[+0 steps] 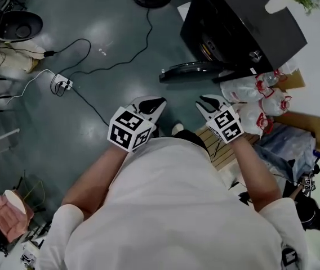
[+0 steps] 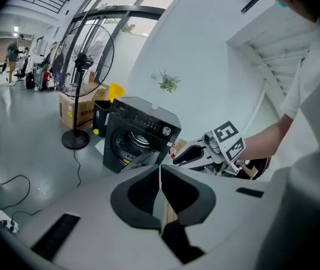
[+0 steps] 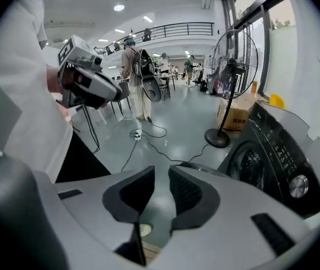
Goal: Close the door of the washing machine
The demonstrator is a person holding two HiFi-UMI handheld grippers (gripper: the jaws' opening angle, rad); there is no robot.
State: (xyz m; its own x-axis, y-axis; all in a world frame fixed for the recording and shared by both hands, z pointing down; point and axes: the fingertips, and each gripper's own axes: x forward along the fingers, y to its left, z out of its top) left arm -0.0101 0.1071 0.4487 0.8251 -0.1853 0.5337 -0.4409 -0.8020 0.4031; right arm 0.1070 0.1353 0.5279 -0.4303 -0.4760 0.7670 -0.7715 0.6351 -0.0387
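Facing the black washing machine [image 1: 244, 21] at upper right, with door [image 1: 191, 70] hanging open toward mid-frame. Holding left gripper [image 1: 151, 103] pinched shut, empty; right gripper [image 1: 210, 101] slightly parted, empty. Best to press the door's outer edge and swing until latched.

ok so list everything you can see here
washing machine: one, black, top right, by the white wall
door: one, black, hanging open at the machine's front
standing fan: one, black, left of the machine
power strip: one, white, on the floor, cables plugged in
plastic bags: several, white with red handles, right of the door
left hand-held gripper: one, white, jaws shut, empty
right hand-held gripper: one, white, jaws apart, empty
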